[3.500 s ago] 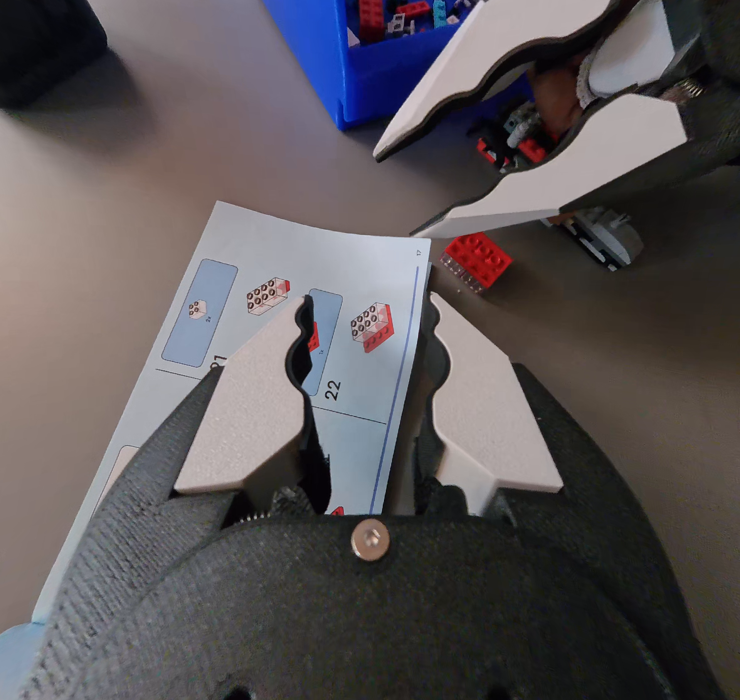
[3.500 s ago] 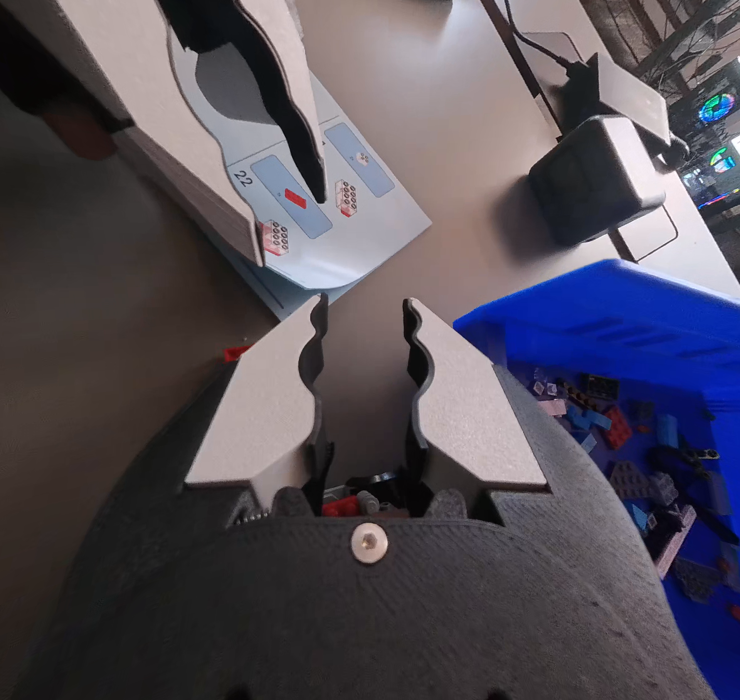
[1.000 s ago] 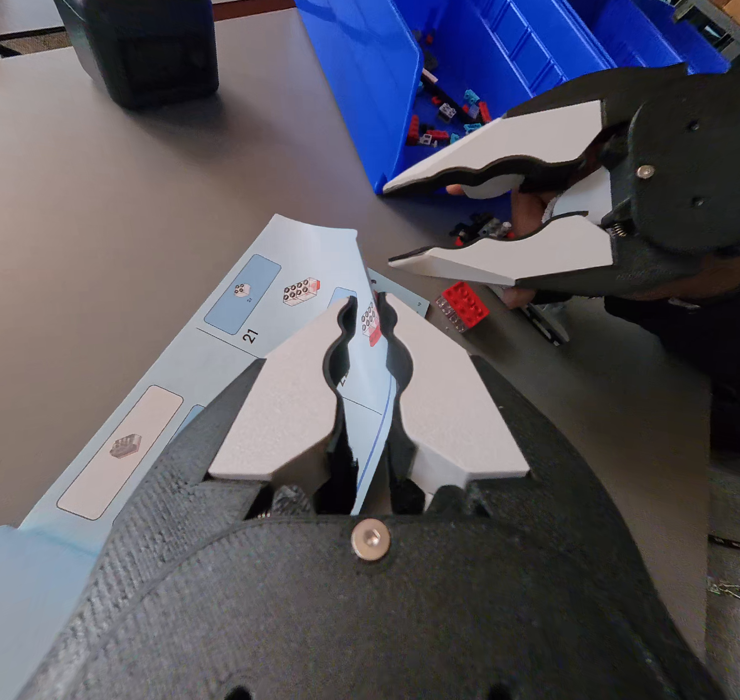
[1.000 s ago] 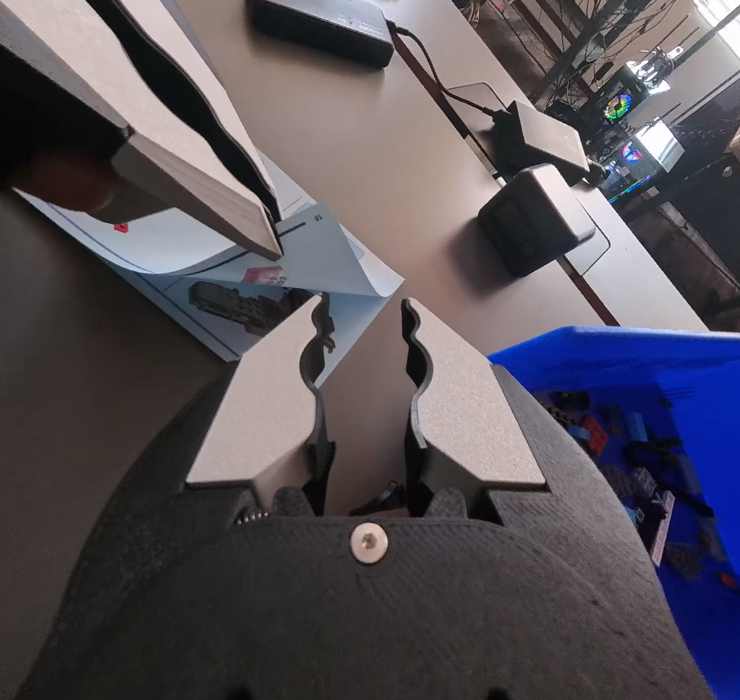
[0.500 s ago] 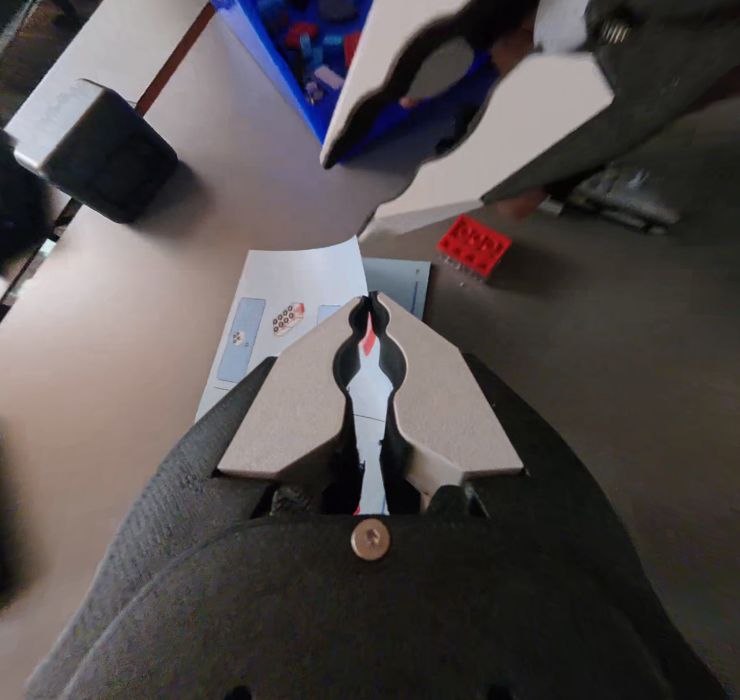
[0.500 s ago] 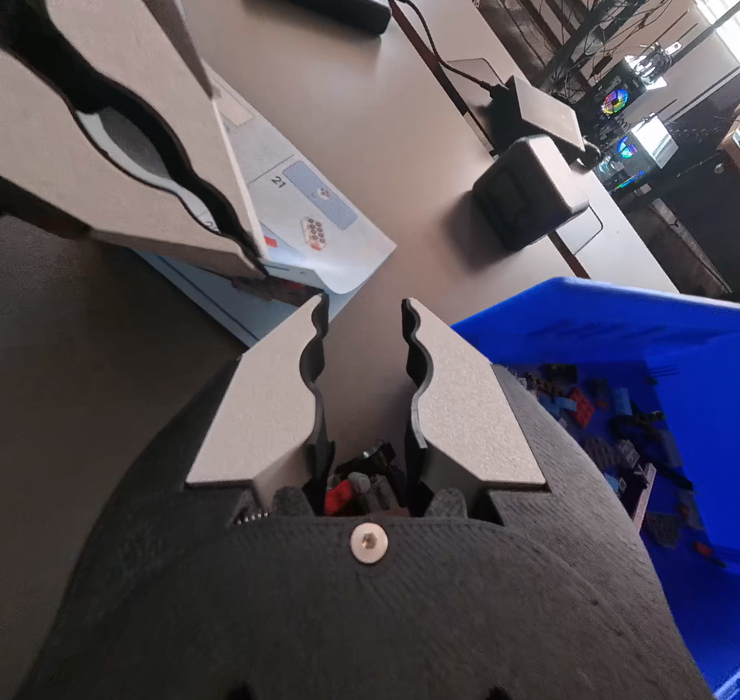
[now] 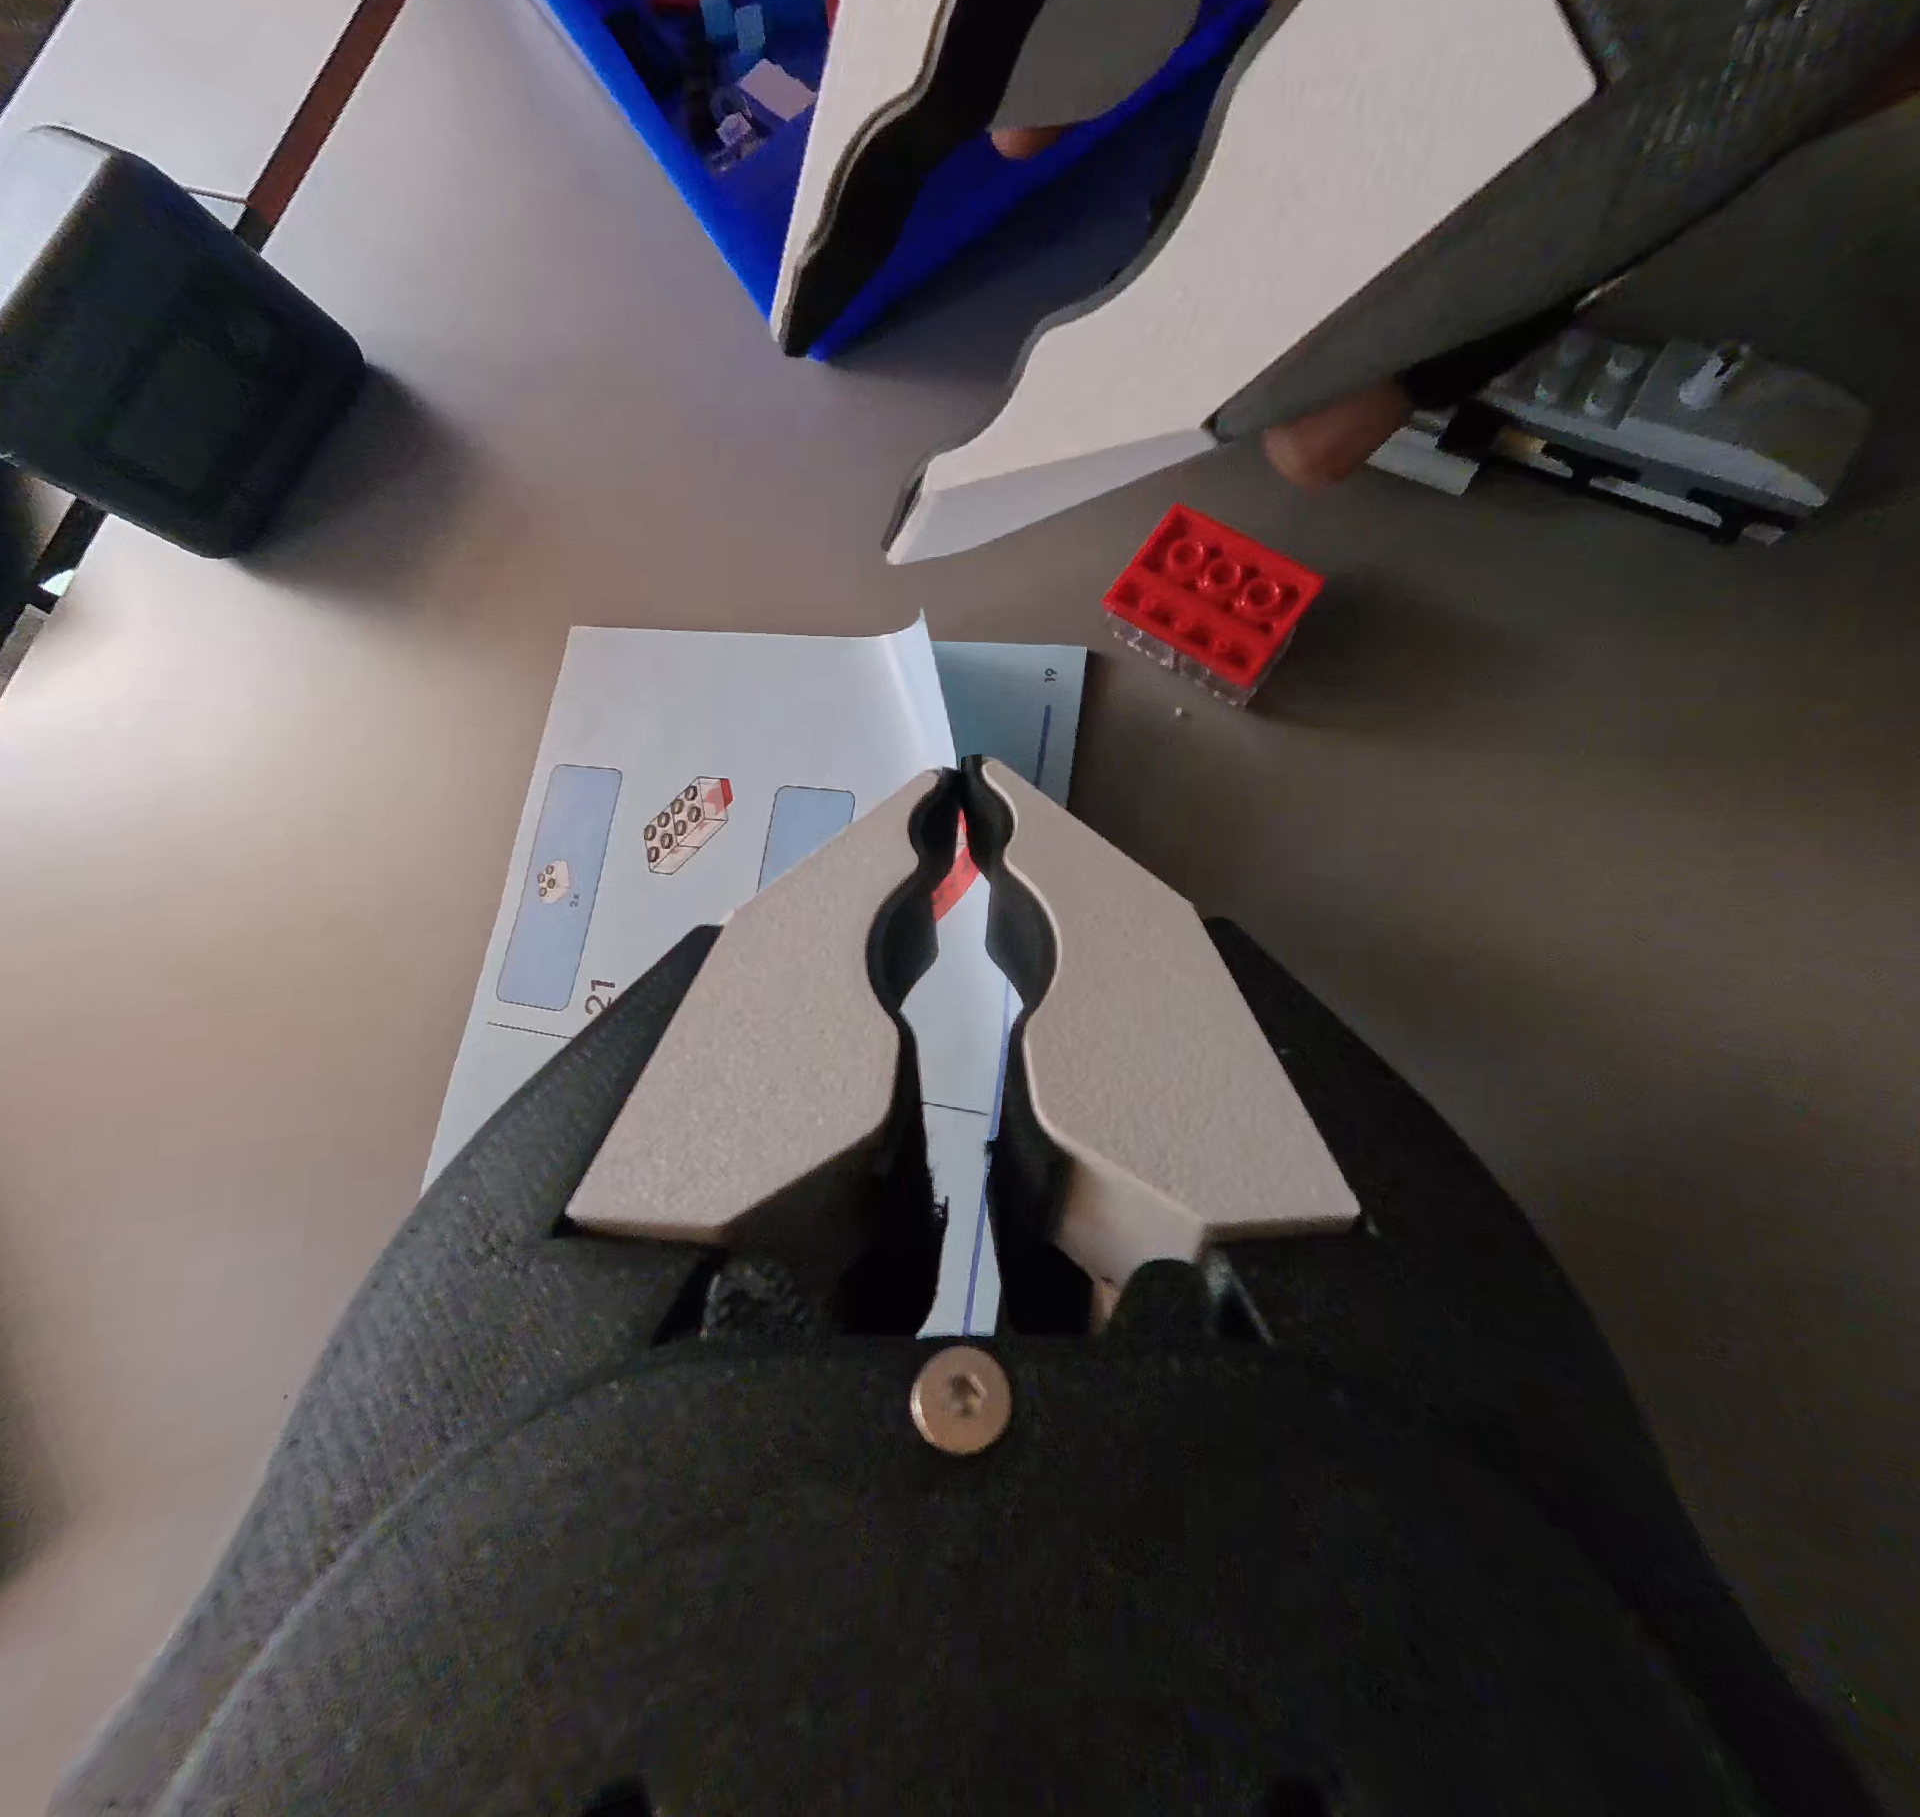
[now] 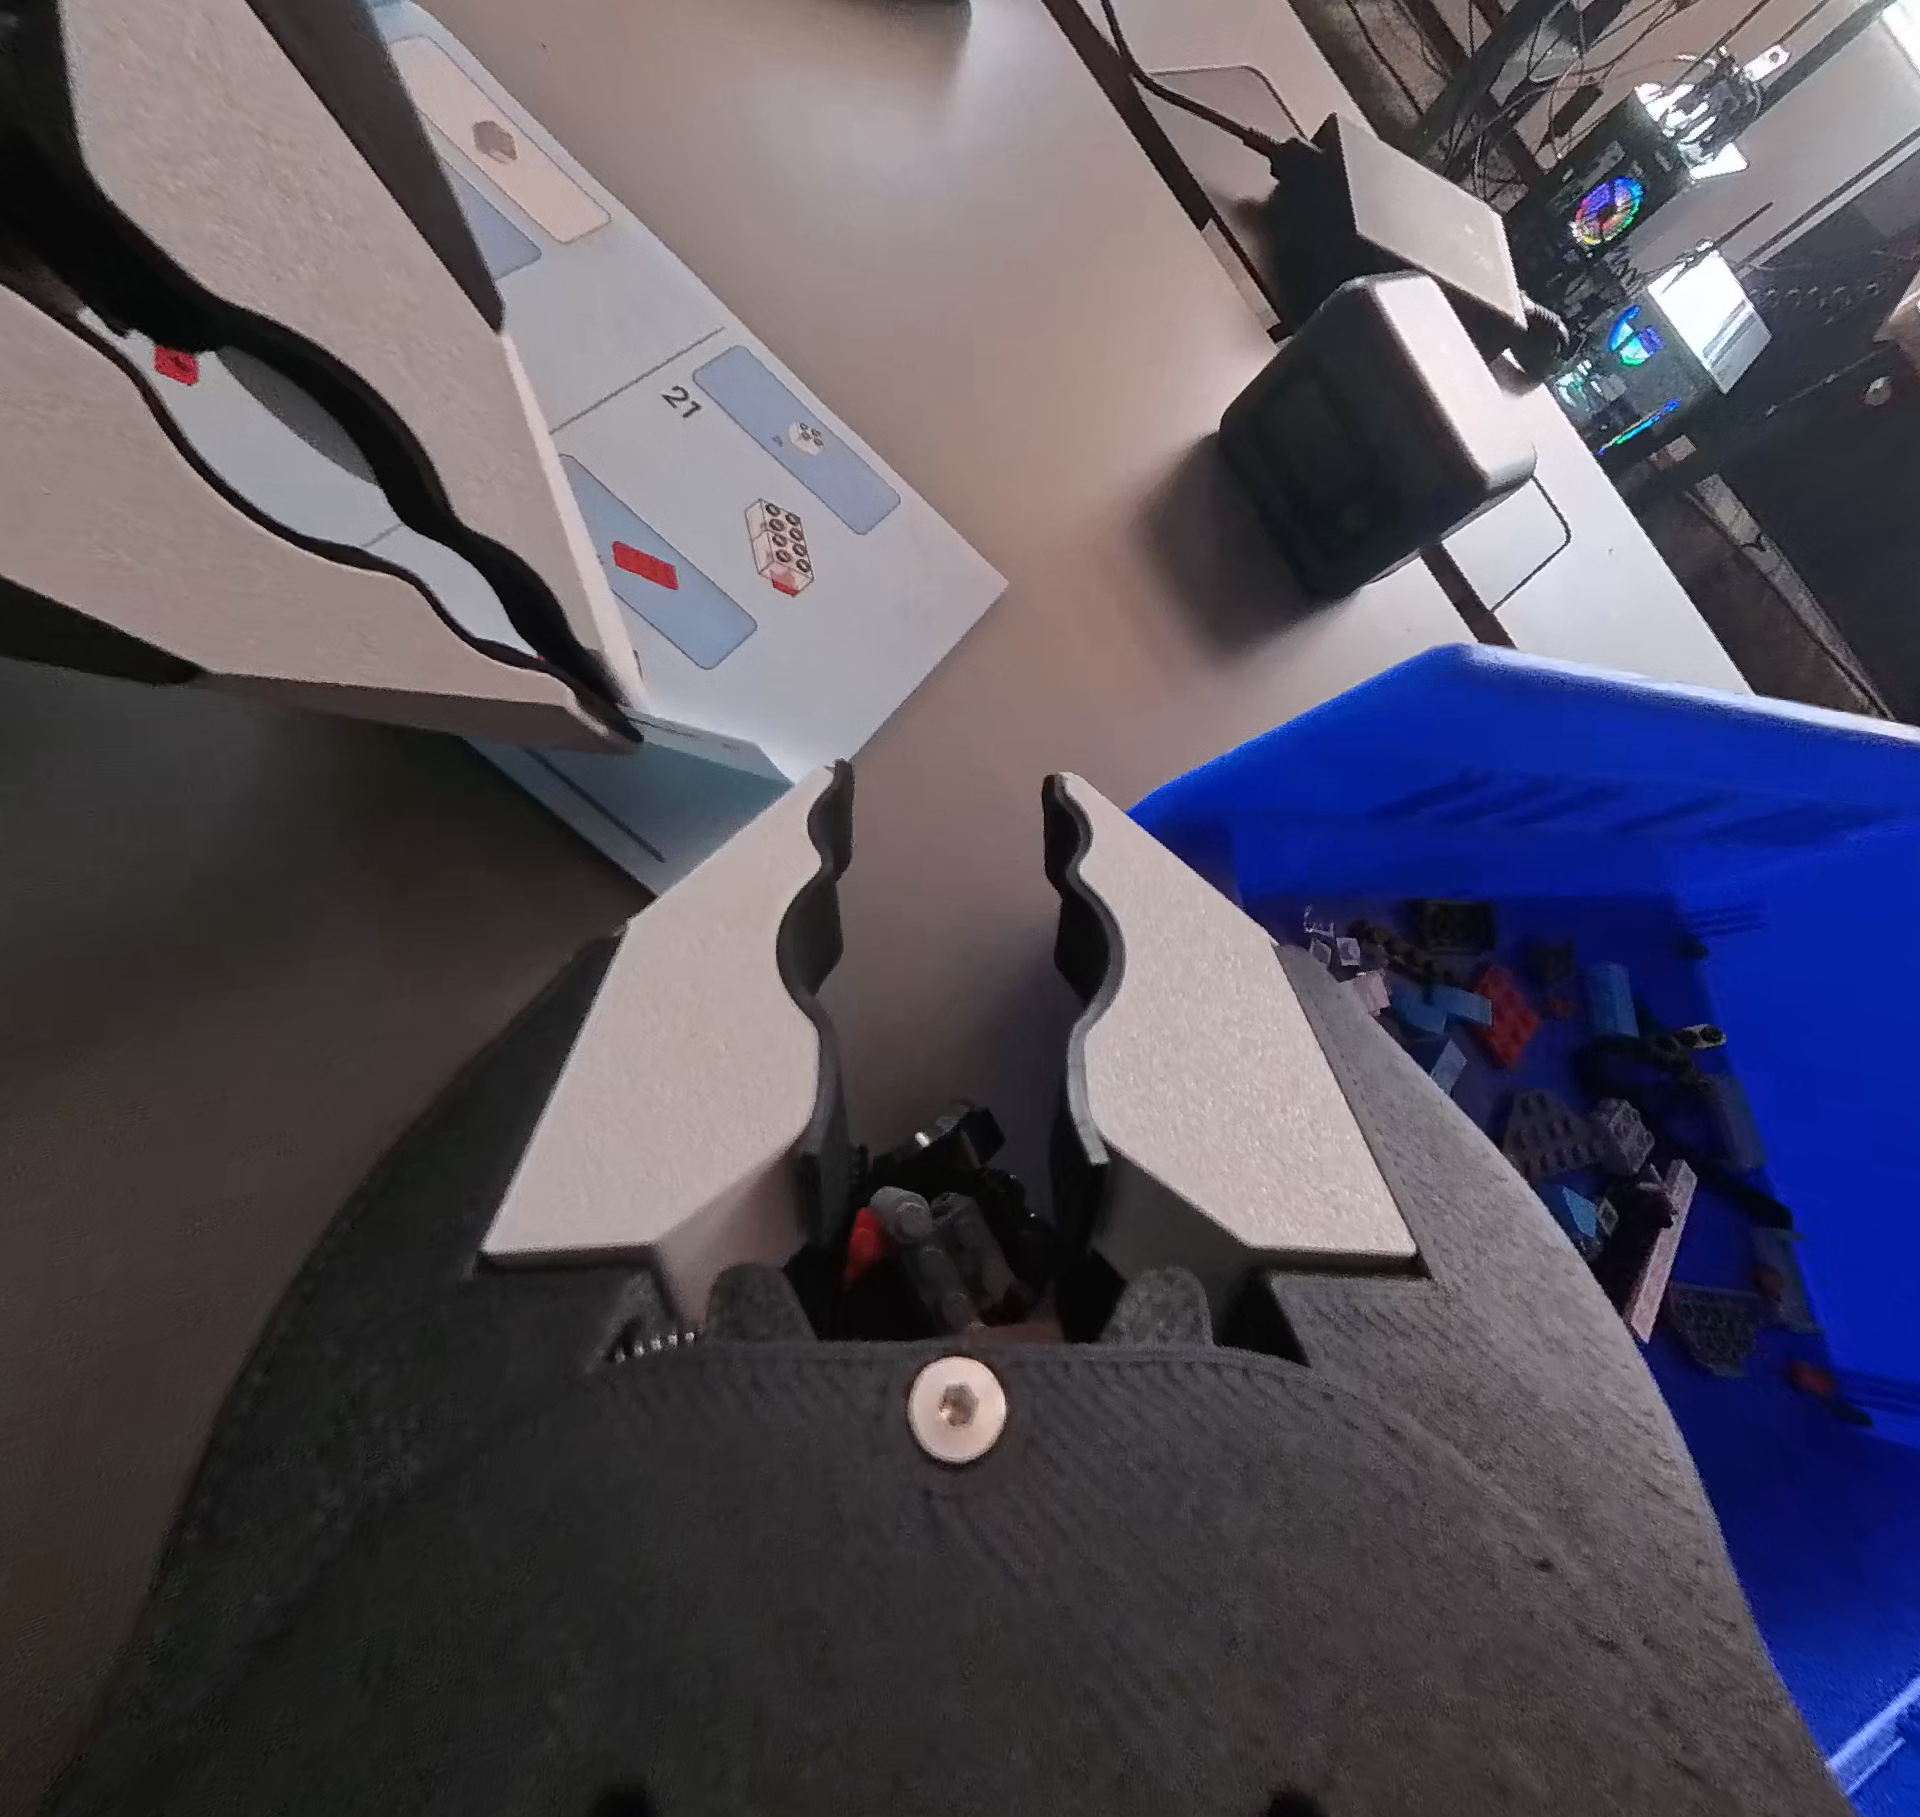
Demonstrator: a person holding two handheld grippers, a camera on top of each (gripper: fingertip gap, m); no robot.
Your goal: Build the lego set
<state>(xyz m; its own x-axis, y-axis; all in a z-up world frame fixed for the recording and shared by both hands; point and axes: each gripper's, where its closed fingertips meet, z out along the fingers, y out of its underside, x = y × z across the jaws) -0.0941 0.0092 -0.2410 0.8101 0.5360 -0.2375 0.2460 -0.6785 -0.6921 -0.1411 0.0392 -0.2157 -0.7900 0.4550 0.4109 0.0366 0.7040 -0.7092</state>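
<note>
Left wrist view: the left gripper [image 7: 964, 780] is pinched on a page of the instruction booklet [image 7: 727, 728]. Just ahead and right of its tips sits a red brick [image 7: 1210, 593] on the table [image 7: 1507, 936].

Right wrist view: the right gripper [image 8: 945, 796] stands parted and empty, with the blue bin [image 8: 1558, 791] of bricks to its right.

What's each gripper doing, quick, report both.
Left gripper: shut on the instruction booklet page.
Right gripper: open, holding nothing.
</note>
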